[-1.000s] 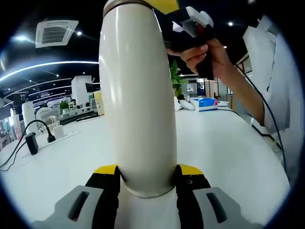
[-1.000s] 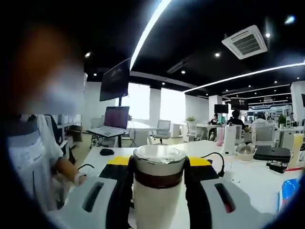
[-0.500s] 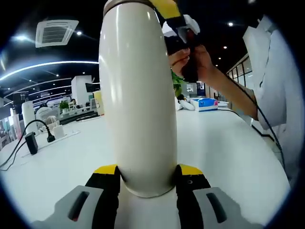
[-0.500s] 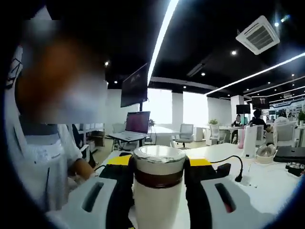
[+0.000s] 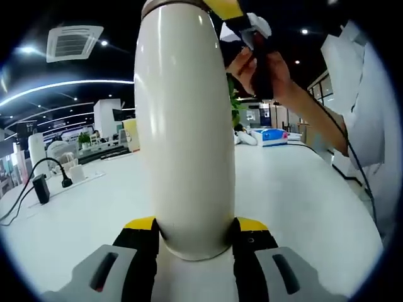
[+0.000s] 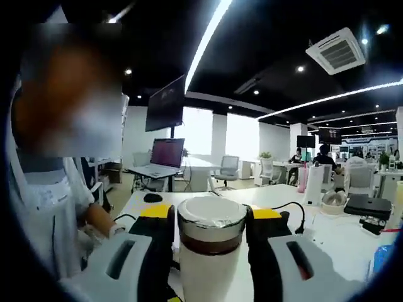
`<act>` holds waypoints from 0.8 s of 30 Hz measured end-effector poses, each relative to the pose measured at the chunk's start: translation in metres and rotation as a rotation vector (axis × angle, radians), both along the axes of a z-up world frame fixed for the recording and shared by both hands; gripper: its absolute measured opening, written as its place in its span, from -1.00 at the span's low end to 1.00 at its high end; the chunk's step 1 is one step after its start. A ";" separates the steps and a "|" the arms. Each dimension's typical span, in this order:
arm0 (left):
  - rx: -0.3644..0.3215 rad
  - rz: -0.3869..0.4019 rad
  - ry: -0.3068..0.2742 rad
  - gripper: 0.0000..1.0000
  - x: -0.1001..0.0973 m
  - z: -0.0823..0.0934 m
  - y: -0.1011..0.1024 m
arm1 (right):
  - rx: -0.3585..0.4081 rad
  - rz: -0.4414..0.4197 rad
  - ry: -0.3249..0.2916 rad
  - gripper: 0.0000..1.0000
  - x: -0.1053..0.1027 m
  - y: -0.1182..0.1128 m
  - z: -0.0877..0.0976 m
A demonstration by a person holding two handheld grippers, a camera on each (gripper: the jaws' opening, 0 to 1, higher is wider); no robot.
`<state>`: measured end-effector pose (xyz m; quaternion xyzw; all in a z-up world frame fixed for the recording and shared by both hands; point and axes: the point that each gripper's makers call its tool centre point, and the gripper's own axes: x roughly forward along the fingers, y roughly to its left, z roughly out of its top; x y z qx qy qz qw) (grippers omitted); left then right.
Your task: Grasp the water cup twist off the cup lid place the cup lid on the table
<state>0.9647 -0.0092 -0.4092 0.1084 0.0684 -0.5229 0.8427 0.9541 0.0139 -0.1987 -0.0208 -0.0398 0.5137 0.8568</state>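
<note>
Water cup [image 5: 184, 126], a tall cream bottle, stands upright on a white table [image 5: 296, 195] in an open office, its base clamped between the yellow-tipped jaws of the left gripper [image 5: 196, 229]. At its top, the right gripper [image 6: 210, 217] closes its black pads on the cup lid [image 6: 211, 217], silver with a brown band; in the left gripper view a hand [image 5: 261, 66] holds that tool above the cup. A black cable [image 5: 28, 182] trails near the table's far left edge.
</note>
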 end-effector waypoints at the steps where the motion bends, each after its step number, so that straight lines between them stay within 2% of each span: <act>1: 0.000 0.000 -0.001 -0.05 0.000 0.000 0.000 | 0.000 -0.031 -0.004 0.15 -0.001 -0.001 0.003; 2: 0.000 0.000 -0.002 -0.05 -0.001 0.000 0.000 | 0.001 -0.055 -0.007 0.21 -0.001 -0.001 0.005; 5: 0.001 -0.001 -0.003 -0.05 -0.002 0.001 0.001 | 0.003 -0.177 -0.019 0.24 -0.004 -0.003 0.012; 9: 0.002 -0.001 -0.005 -0.05 -0.004 0.001 0.002 | -0.050 -0.437 -0.047 0.42 -0.003 -0.008 0.006; 12: 0.002 -0.001 -0.005 -0.06 -0.004 0.002 0.003 | -0.104 -0.583 -0.062 0.51 -0.006 -0.007 -0.004; 15: 0.001 -0.001 -0.005 -0.06 -0.005 0.002 0.003 | -0.082 -0.731 -0.074 0.52 -0.008 -0.010 -0.002; 18: 0.001 -0.001 -0.005 -0.06 -0.005 0.002 0.003 | -0.030 -0.803 -0.079 0.56 -0.009 -0.010 0.003; 21: 0.001 -0.001 -0.006 -0.06 -0.005 0.002 0.004 | -0.029 -0.886 -0.095 0.67 -0.009 -0.012 0.004; 24: 0.002 -0.001 -0.006 -0.06 -0.006 0.002 0.004 | -0.042 -0.941 -0.097 0.68 -0.010 -0.013 0.003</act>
